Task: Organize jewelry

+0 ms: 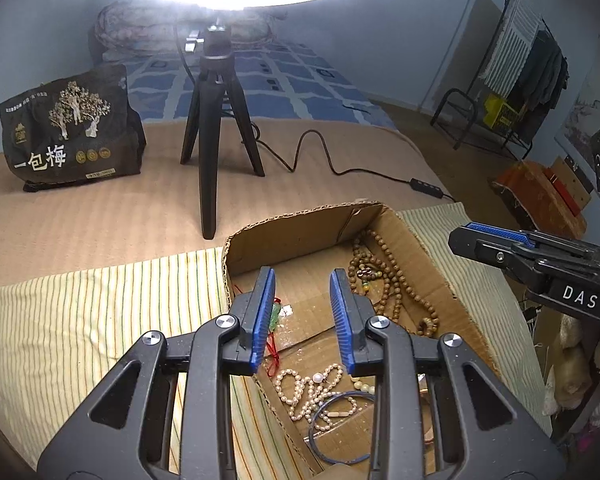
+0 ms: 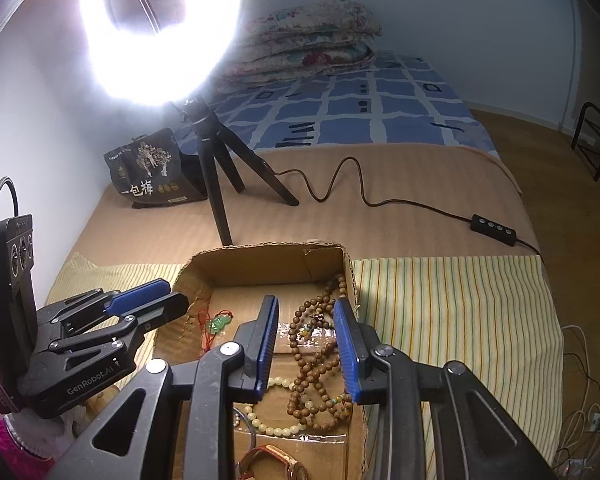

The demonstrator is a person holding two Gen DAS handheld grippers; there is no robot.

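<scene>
Both jaws spread, nothing pinched. Left gripper (image 1: pixel 302 304) hangs over the left half of the cardboard box (image 1: pixel 288 232); right gripper (image 2: pixel 306 344) over its right half, above the brown wooden bead strand (image 2: pixel 320 360). Box sits on a striped cloth (image 2: pixel 452 312) on the bed. Inside: wooden beads heaped along the right wall, green pendant on red cord (image 2: pixel 219 323) near the left wall, pearl necklace (image 1: pixel 320 396), blue bangle (image 1: pixel 340 428), pale yellow bead bracelet (image 2: pixel 276 428), brown-strap watch (image 2: pixel 272 460) at the near end.
</scene>
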